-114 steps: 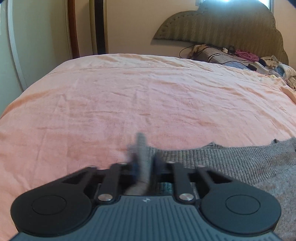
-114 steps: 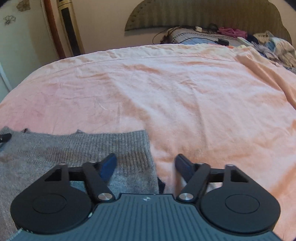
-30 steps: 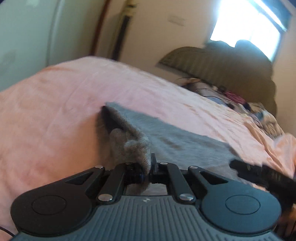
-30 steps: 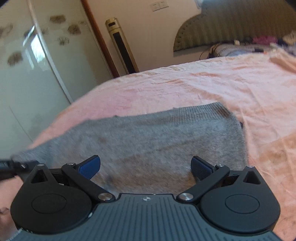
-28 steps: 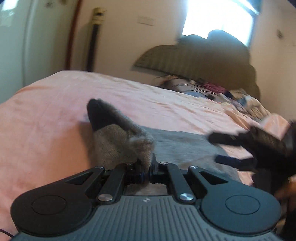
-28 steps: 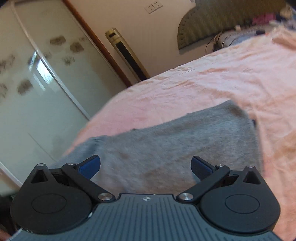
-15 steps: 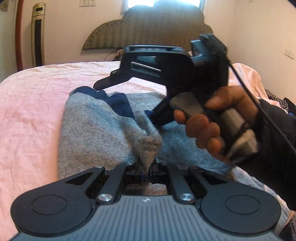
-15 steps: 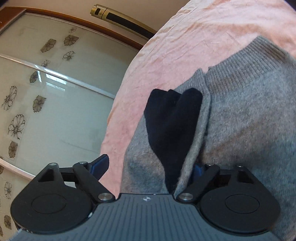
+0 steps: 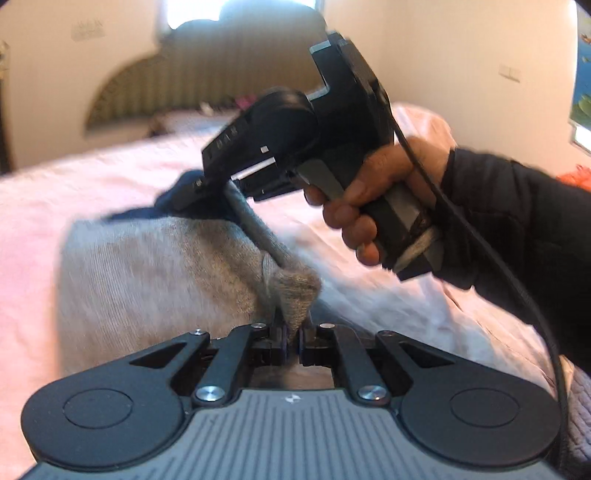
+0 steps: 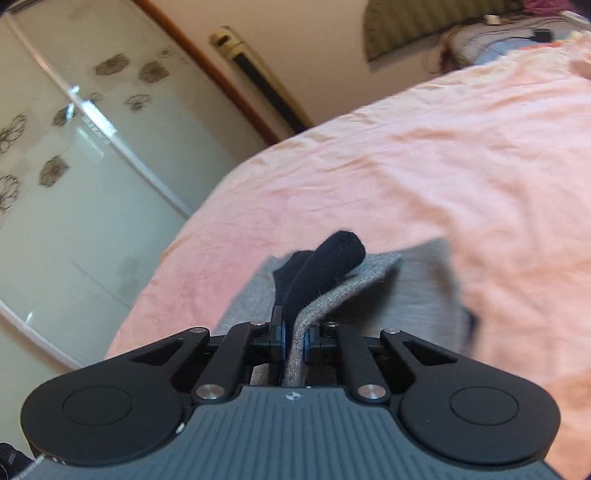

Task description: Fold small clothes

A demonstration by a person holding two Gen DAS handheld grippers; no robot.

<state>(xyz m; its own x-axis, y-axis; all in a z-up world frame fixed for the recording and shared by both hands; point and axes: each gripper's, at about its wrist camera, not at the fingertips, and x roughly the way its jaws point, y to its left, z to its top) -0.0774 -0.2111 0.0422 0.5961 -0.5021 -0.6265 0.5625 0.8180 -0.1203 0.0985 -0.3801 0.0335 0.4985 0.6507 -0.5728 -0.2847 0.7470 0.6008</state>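
Observation:
A grey knit sweater with a dark navy edge lies partly folded on the pink bedsheet. My left gripper is shut on a bunched grey corner of it. My right gripper is shut on a grey fold of the sweater, with the navy part curling above the jaws. In the left wrist view the right gripper is held in a hand and grips the sweater's far edge, stretching a taut grey strip between the two grippers.
A padded headboard with piled clothes and pillows is at the far end of the bed. A sliding glass wardrobe door and a tall slim tower appliance stand left of the bed.
My right gripper has closed on the sweater's fold; half a second ago its jaws were open around it. Both grippers have lifted the gripped edge, and the left one still holds its corner.

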